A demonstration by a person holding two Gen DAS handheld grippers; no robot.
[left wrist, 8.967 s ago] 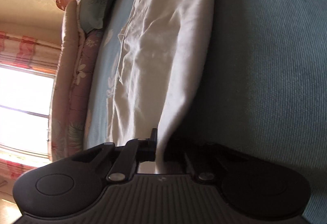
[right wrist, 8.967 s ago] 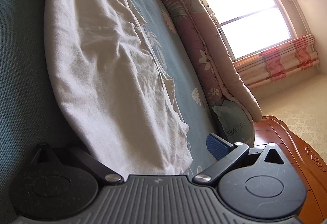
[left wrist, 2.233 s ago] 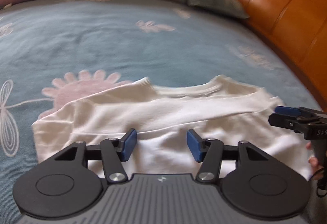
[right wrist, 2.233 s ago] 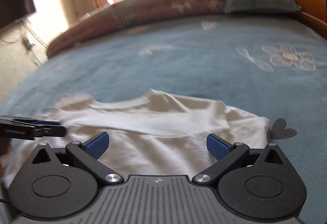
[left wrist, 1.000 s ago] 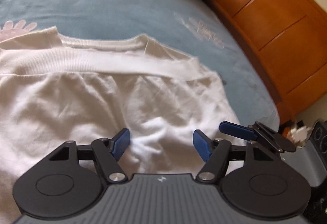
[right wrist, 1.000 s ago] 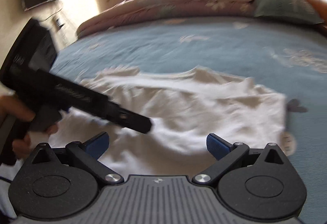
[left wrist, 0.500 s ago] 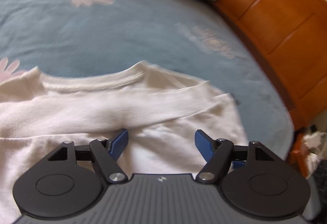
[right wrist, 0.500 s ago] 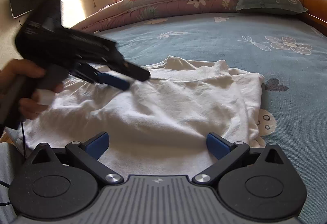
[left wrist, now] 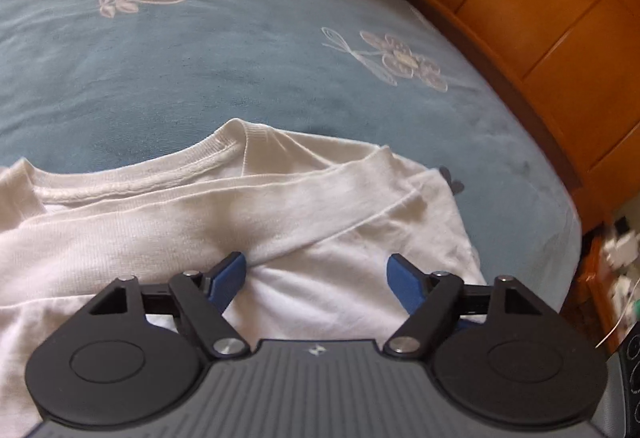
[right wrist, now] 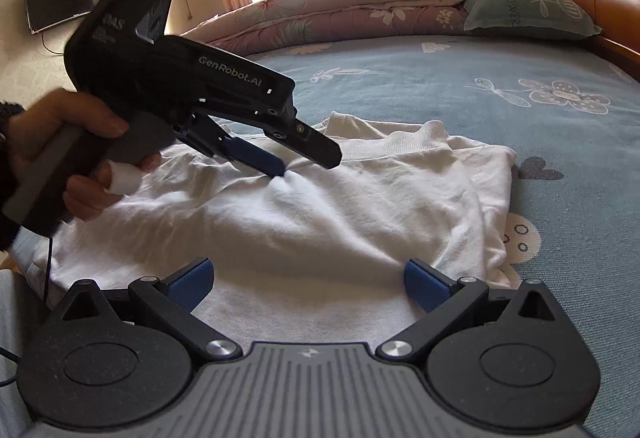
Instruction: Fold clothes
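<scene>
Lying flat on a blue bed cover with flower prints: a soft white cotton shirt, folded over, neck band at the far side. Over its top part, held by a hand: the left black gripper with blue pads, fingers apart, lower pad touching the cloth. Low over the near edge: the right black gripper with blue pads, fingers wide apart, holding nothing. At the right: a brown wooden headboard.

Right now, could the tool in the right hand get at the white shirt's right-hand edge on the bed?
Probably yes. The right tool is open and hangs just over the white shirt. That folded edge lies bare on the blue bedspread. The left tool works further left, out of the way.
</scene>
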